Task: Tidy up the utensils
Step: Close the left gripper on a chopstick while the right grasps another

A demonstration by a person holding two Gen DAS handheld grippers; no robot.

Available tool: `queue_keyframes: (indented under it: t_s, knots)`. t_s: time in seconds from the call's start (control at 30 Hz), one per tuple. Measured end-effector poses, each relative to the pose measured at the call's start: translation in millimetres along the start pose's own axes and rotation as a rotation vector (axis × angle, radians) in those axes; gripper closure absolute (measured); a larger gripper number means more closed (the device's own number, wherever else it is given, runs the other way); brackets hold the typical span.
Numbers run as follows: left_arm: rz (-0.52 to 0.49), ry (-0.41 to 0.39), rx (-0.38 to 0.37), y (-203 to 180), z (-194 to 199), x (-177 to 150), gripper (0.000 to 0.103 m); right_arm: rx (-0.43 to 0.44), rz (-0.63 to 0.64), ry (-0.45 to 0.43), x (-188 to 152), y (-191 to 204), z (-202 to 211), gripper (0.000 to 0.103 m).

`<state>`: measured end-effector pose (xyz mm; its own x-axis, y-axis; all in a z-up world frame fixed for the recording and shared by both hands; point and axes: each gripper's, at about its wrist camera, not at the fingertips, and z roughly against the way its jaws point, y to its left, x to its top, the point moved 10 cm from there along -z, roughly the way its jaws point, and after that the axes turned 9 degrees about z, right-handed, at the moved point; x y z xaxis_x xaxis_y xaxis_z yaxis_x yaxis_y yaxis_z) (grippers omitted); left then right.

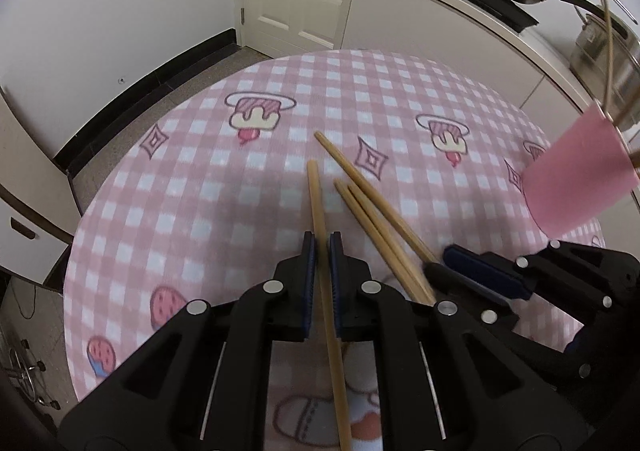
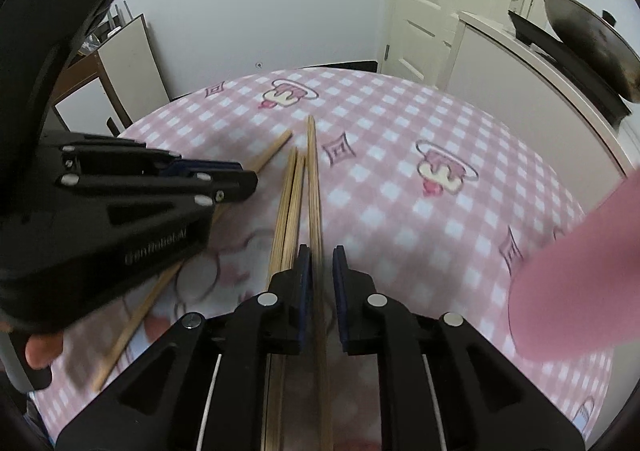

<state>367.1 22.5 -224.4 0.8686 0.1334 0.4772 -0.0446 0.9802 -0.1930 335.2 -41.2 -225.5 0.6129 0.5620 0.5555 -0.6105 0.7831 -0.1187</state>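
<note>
On the pink checked tablecloth (image 1: 200, 171), left gripper (image 1: 322, 251) narrowly parted around one chopstick (image 1: 316, 195), right gripper (image 2: 322, 263) slightly apart around another chopstick (image 2: 314, 179), two more chopsticks (image 2: 290, 195) just at its 9 o'clock, pink cup (image 1: 576, 179) at 2 o'clock holding sticks.

Four long bamboo chopsticks (image 1: 362, 195) lie on the round pink checked tabletop (image 1: 208, 187). The tall pink plastic cup (image 1: 576, 179) stands to their right, holding thin sticks (image 1: 608, 35).
</note>
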Motion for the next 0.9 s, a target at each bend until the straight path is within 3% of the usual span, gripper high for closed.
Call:
queue_keyframes:
  t_s: [0.6,0.67,0.9]
  knots:
    - [0.049,-0.006,-0.068,3,-16,28,0.095,0.016,0.023,0.014,40,-11,-29,0.087]
    - [0.048,-0.014,-0.066,3,-15,28,0.096,0.011,0.031,0.011,38,-8,-27,0.098]
    - [0.071,-0.052,-0.085,10,8,24,0.097,-0.008,0.017,-0.037,36,-2,-7,0.099]
